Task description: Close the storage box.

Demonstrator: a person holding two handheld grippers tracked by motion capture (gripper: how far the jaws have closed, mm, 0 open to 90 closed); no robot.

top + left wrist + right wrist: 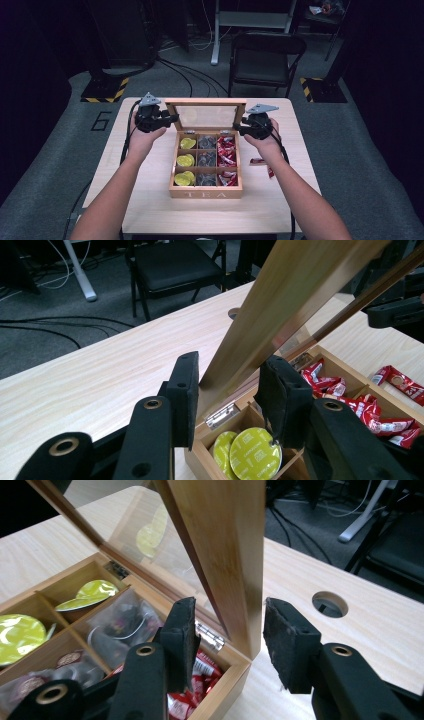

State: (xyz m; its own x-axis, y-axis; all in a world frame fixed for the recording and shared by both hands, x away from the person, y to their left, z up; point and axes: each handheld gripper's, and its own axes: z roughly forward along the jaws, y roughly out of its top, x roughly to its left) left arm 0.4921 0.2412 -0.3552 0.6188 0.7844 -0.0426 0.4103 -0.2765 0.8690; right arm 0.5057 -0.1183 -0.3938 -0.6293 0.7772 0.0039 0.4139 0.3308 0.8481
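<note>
With its glass-paned lid [206, 116] raised upright, one wooden tea box [206, 191] stands at the middle of the desk [150, 200], the word TEA on its front wall. Its interior is divided into nine compartments, three columns of three: the left column holds yellow-green foil capsules [185, 161], the middle column clear sachets with dark contents [206, 160], and the right column red packets [226, 159]. Exact counts within each compartment cannot be read. Two further red packets [263, 165] lie on the desk just right of the box, near the person's right forearm.

Two grippers are at the lid, one at each side edge. The left gripper [227, 392] straddles the lid's left frame bar; its fingers [184, 390] stand narrow, close on either side of the wood, and whether the pads press on it cannot be told. The right gripper [227, 640] straddles the right frame bar just above the hinge [210, 635]; its fingers [287, 640] stand apart from the wood, with a visible gap on the outer side.

One round cable hole [329, 604] is cut in the desk behind the box. One black chair [265, 60] stands on the floor beyond the desk.
</note>
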